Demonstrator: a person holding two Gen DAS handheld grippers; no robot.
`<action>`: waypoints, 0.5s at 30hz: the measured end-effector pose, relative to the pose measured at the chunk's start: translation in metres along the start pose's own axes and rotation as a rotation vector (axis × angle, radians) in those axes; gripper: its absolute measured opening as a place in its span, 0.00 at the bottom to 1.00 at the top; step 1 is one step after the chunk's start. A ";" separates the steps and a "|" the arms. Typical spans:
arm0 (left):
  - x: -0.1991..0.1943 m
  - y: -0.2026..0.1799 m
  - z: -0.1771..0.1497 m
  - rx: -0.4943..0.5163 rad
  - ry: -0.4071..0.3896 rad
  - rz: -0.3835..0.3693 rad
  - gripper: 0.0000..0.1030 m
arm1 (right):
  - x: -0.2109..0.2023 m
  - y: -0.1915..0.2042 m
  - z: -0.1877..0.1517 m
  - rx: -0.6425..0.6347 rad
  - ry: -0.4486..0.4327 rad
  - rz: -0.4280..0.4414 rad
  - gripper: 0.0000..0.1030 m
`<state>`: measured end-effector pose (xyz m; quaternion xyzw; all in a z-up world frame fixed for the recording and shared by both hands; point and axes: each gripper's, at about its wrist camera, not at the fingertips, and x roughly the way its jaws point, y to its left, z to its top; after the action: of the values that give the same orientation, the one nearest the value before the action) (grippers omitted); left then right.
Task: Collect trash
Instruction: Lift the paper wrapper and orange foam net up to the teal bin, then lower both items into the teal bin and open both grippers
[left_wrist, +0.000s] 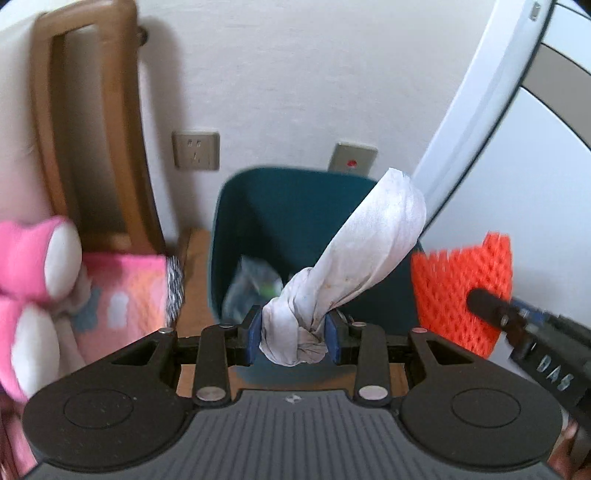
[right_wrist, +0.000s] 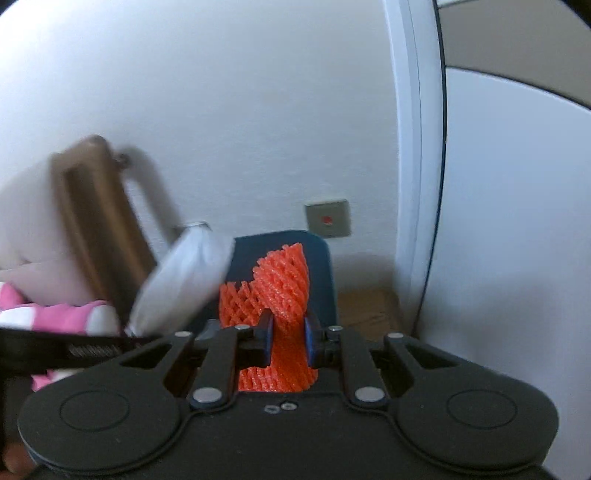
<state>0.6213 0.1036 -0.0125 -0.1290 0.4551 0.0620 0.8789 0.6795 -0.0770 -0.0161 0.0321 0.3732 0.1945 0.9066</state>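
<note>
Left gripper (left_wrist: 294, 334) clamped twisted white cloth (left_wrist: 354, 258); right gripper (right_wrist: 289, 338) pinched orange foam net (right_wrist: 280, 291). Both above teal bin (left_wrist: 295, 206); bin contents blurred, partly hidden.

Paper, foam and plastic over the bin

Crumpled matt paper towel (left_wrist: 347, 269); rough orange foam netting (right_wrist: 282, 291); smooth teal plastic bin (left_wrist: 295, 206); glossy wooden chair (left_wrist: 92, 122).

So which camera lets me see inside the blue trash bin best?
The left wrist view. It looks down into the bin, showing its open mouth and crumpled clear trash at the bottom. In the right wrist view the orange foam net and white twisted paper hide most of it.
</note>
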 end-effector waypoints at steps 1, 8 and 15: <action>0.006 0.001 0.008 0.007 0.006 -0.003 0.33 | 0.011 0.000 0.003 -0.005 0.016 -0.021 0.15; 0.053 -0.002 0.036 0.092 0.078 -0.007 0.33 | 0.064 0.007 0.008 -0.033 0.094 -0.060 0.15; 0.096 -0.007 0.025 0.185 0.153 0.043 0.34 | 0.095 0.027 -0.003 -0.125 0.176 -0.077 0.16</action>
<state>0.6981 0.1028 -0.0752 -0.0417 0.5273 0.0286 0.8482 0.7295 -0.0170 -0.0760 -0.0563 0.4395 0.1845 0.8773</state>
